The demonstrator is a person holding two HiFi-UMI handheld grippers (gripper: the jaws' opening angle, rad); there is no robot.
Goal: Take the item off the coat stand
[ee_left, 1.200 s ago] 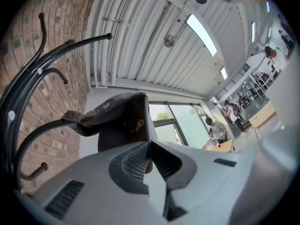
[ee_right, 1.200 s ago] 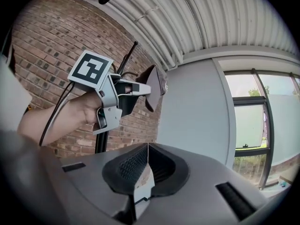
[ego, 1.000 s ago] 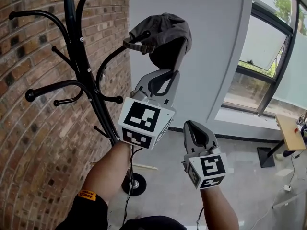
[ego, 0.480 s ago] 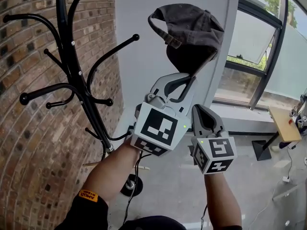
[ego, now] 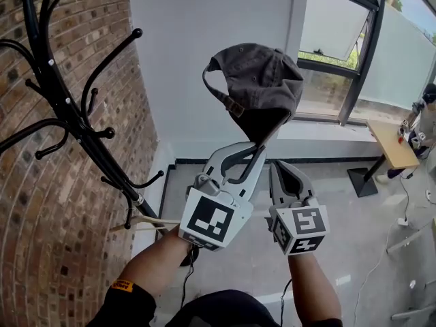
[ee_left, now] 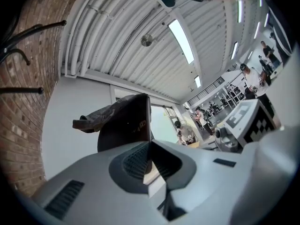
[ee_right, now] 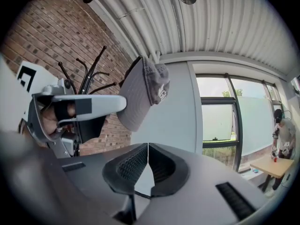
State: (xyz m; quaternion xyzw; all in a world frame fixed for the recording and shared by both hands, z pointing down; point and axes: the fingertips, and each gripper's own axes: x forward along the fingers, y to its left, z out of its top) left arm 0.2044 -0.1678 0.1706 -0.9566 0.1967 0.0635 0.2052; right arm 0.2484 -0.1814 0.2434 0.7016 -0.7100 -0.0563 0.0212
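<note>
A dark grey cap (ego: 262, 80) hangs in the air, off the black coat stand (ego: 75, 121), which stands to its left against the brick wall. My left gripper (ego: 261, 144) is shut on the cap's brim from below and holds it up. In the left gripper view the cap (ee_left: 124, 123) rises straight out of the closed left gripper (ee_left: 150, 142). My right gripper (ego: 275, 166) is beside the left one, shut and empty, its tips just below the cap. The right gripper view shows the cap (ee_right: 140, 93) above and left of the right gripper (ee_right: 147, 146).
The brick wall (ego: 41, 203) fills the left side. A large window (ego: 334, 53) and a white wall lie behind the cap. A small wooden table (ego: 388, 145) stands at the right, with a person (ee_right: 281, 135) near it. Cables run over the grey floor.
The cap has come off the stand's hook and moved right, away from the stand, held by my left gripper. Both grippers have shifted right together.
</note>
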